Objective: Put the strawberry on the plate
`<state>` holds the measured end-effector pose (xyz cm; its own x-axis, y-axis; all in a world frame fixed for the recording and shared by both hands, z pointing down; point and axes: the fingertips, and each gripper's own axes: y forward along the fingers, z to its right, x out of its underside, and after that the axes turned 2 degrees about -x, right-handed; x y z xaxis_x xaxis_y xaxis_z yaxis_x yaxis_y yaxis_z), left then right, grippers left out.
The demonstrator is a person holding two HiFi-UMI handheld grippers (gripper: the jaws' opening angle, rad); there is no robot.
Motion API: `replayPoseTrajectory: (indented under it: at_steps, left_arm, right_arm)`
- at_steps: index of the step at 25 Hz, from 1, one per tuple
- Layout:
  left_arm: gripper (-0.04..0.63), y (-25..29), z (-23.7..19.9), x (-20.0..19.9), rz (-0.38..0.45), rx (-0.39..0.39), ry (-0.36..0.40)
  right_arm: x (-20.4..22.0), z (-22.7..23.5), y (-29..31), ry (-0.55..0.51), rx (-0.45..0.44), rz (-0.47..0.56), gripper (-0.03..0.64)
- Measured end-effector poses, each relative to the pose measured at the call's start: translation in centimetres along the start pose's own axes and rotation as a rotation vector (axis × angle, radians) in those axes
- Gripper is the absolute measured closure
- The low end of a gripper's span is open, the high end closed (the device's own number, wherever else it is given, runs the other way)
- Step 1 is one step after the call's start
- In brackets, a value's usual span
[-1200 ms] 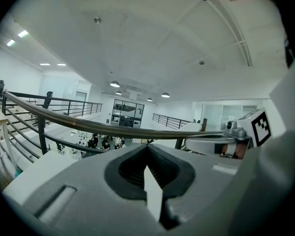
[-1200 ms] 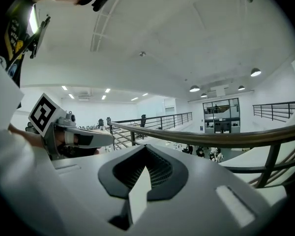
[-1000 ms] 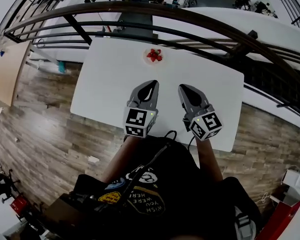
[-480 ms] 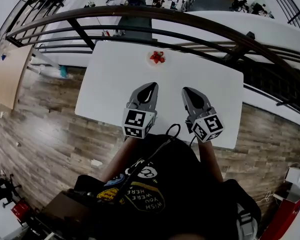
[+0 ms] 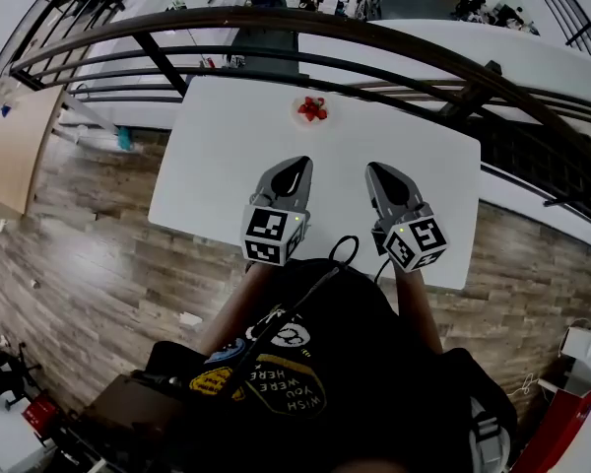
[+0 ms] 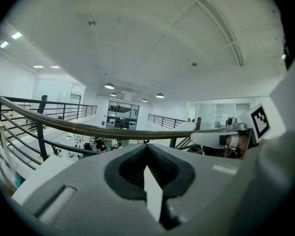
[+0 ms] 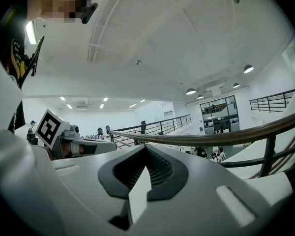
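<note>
Strawberry [image 5: 312,109] red, on plate [image 5: 296,114], upper centre of head view. Nearest, lower centre: shirt [image 5: 305,363] print reading "WISH YOU WERE HERE". Next, left gripper [image 5: 295,163] and right gripper [image 5: 379,168] side by side above near half of white table [image 5: 217,166], both clenched, nothing between jaws. Fruit well apart from both, farther up frame, roughly between their lines. Plate rim faint against table; number of berries not resolvable. Farthest: dark railing [image 5: 276,20] curving across top.
</note>
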<state>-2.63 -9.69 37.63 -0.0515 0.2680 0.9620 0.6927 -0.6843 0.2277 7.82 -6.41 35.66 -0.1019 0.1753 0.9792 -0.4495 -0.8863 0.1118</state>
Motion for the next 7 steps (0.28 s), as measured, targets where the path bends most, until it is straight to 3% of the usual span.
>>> replayPoseTrajectory:
  at_steps: [7]
  left_arm:
    - [0.595, 0.35, -0.95, 0.57, 0.000, 0.001, -0.004]
  right_arm:
    - [0.62, 0.02, 0.94, 0.001, 0.000, -0.002, 0.615]
